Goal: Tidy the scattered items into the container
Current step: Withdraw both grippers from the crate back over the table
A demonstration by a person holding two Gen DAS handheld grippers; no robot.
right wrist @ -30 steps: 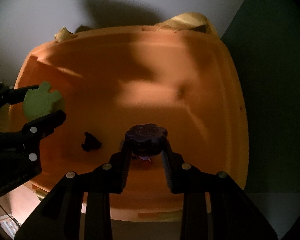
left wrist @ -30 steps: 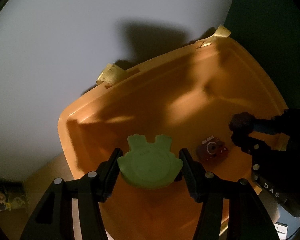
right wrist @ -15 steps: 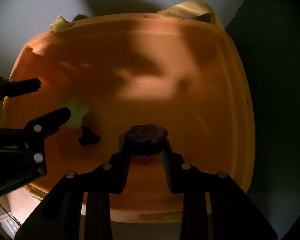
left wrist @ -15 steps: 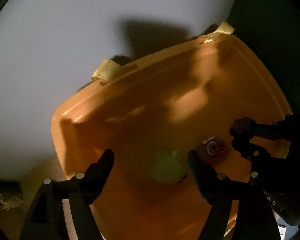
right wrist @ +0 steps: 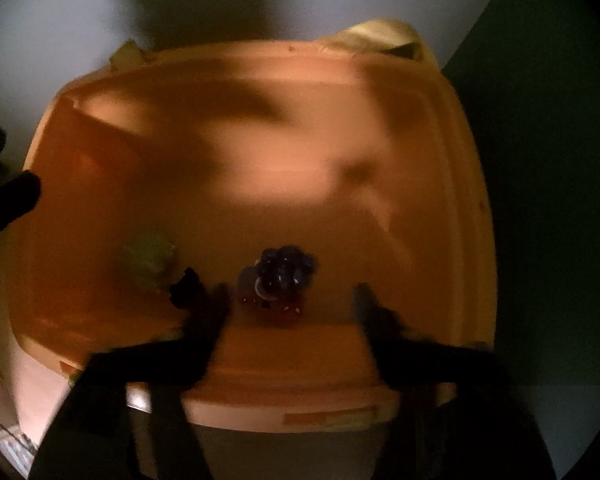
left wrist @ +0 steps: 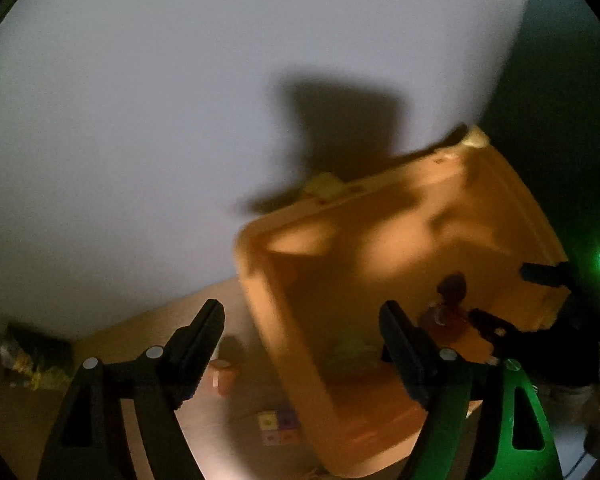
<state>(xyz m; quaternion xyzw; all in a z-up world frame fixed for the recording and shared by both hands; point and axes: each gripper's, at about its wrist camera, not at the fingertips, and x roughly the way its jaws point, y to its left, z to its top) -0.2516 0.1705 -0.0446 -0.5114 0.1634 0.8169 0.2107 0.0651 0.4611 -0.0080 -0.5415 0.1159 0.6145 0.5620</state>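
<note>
Now both your claws stand released and empty over the orange plastic bin (left wrist: 380,264). Your left claw (left wrist: 302,344) straddles the bin's near-left rim with its fingers spread wide; your right claw (right wrist: 290,312) hangs above the bin's near wall, blurred, fingers apart.

Inside the bin, on its floor, lie four things as far as you can see: a pale green frog-shaped toy (right wrist: 148,258) toward the bin's left side, a small black piece (right wrist: 184,286) just beside it, and near the middle a dark purple flower-shaped toy (right wrist: 286,266) resting on or against a small red toy camera (right wrist: 272,306); which one is on top is hard to tell through the blur.

Outside the bin, on the wooden counter (left wrist: 148,320) by its left wall, an orange cup-like item (left wrist: 222,376) and some coloured picture blocks (left wrist: 280,426) are left to collect. So you are, I judge, partway through, with those pieces next.
</note>
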